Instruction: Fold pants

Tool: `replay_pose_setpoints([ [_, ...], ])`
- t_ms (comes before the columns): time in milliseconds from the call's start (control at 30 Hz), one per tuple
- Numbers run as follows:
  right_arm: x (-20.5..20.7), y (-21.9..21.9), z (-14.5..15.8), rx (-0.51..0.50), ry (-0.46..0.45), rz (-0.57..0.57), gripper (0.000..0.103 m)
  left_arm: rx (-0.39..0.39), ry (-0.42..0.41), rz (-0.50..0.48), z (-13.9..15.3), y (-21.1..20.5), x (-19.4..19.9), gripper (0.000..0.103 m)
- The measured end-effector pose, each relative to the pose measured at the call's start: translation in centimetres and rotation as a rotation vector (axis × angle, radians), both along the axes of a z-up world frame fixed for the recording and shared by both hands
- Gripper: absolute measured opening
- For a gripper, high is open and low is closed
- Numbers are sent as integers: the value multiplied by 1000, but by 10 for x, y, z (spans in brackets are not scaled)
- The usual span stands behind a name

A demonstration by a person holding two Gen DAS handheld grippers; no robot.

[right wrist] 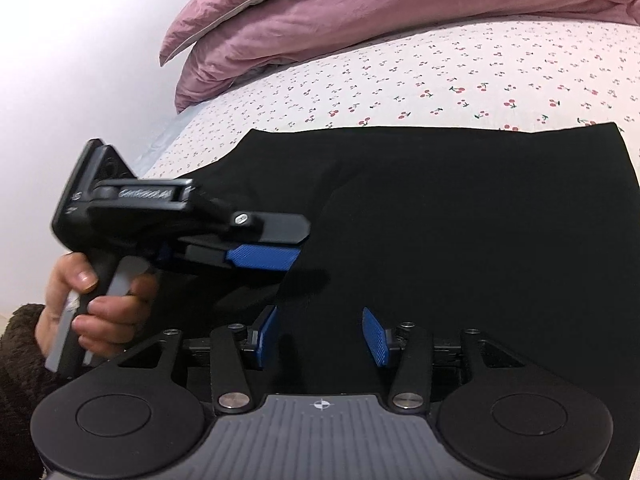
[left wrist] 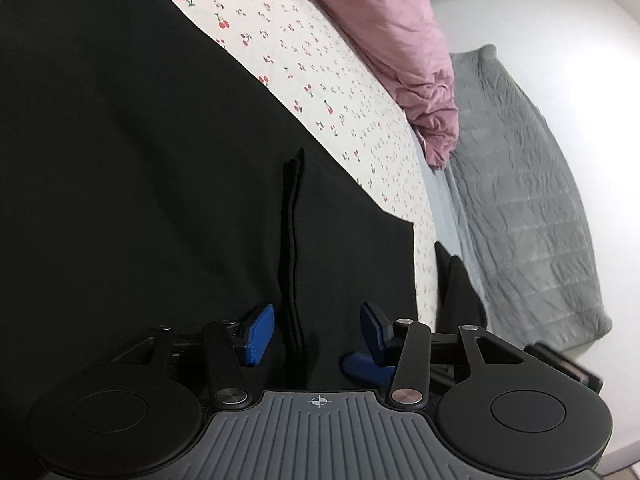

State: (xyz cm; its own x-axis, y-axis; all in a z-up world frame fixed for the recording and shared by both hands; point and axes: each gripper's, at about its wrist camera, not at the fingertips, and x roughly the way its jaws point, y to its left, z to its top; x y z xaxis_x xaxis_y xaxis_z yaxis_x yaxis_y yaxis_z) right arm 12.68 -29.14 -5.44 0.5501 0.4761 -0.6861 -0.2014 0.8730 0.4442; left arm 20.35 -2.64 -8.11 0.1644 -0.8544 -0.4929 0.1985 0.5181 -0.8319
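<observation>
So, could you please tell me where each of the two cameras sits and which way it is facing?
Left wrist: sits on the left gripper, looking along its open blue fingers over the black pants toward the cherry-print sheet and pink duvet; a grey blanket lies beyond the bed.
Right wrist: sits on the right gripper, fingers open, facing across the pants to the pink duvet; the left gripper and left hand show.
Shared: pants, sheet, duvet, left gripper.

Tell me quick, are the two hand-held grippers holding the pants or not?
Left hand-held gripper: open, a raised fold of the black pants between its fingers, not clamped.
Right hand-held gripper: open, holding nothing, over the pants.
</observation>
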Motion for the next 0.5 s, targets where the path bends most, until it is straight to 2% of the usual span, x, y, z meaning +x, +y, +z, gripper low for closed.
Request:
replay_pose_setpoints([
  [200, -8, -4, 1, 2, 2, -6, 47, -33, 9, 20, -7, -15, 7, 41],
  [367, -6, -7, 5, -8, -4, -38, 48, -93, -9, 73, -12, -28, 5, 40],
  [400, -6, -8, 6, -18, -11, -51, 50, -89, -21, 84, -12, -29, 4, 36],
  [467, -4, -11, 10, -38, -26, -78, 51, -38, -58, 103, -10, -32, 0, 10],
  [500, -3, -12, 11, -47, -33, -89, 52, -13, -73, 107, -8, -33, -2, 7],
])
